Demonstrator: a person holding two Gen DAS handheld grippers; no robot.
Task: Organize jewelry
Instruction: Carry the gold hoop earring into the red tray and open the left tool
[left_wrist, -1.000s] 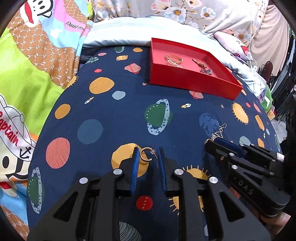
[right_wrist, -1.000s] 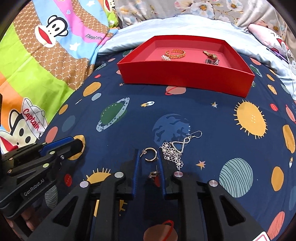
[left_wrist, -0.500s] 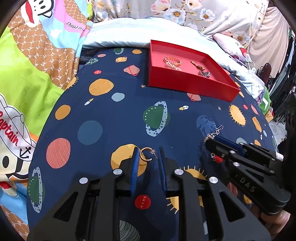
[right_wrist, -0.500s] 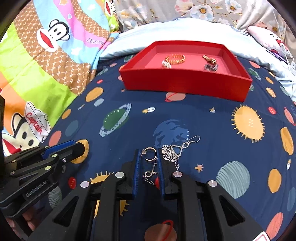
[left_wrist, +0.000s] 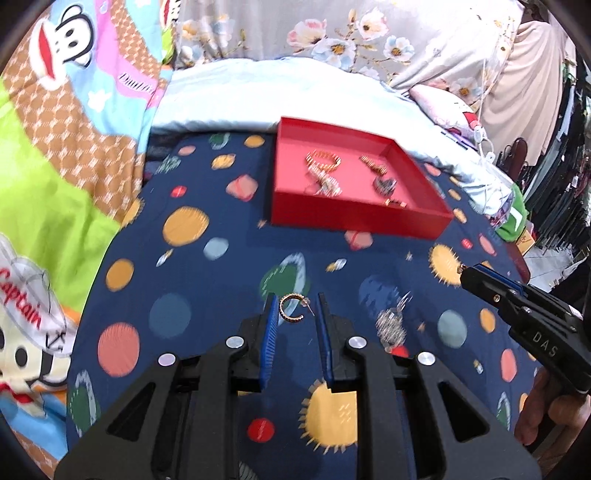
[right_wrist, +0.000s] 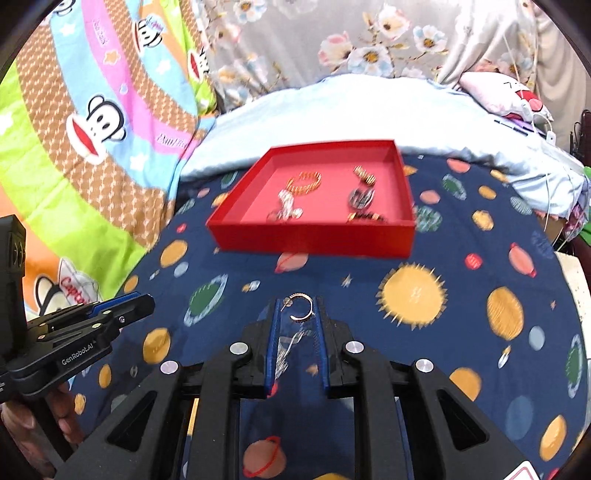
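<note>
A red tray (left_wrist: 354, 218) (right_wrist: 314, 240) lies on the space-print bedspread and holds a gold bracelet (left_wrist: 322, 161) (right_wrist: 304, 182) and several small pieces. My left gripper (left_wrist: 295, 308) is shut on a gold hoop earring (left_wrist: 291, 313), held above the bedspread. My right gripper (right_wrist: 298, 306) is shut on a second hoop earring (right_wrist: 301, 307) and is also raised; it shows in the left wrist view (left_wrist: 517, 306). A silver dangling earring (left_wrist: 391, 321) lies on the bedspread to the right of the left gripper; it is blurred between the right gripper's fingers (right_wrist: 288, 347).
A cartoon monkey quilt (left_wrist: 55, 184) (right_wrist: 74, 147) covers the left side. A pale blue sheet (left_wrist: 258, 96) and floral pillows lie behind the tray. The bed's right edge drops off beside a green item (left_wrist: 513, 218).
Both grippers have lifted off the bedspread, each with a hoop earring, and moved toward the tray. The silver dangling earring has stayed on the bedspread.
</note>
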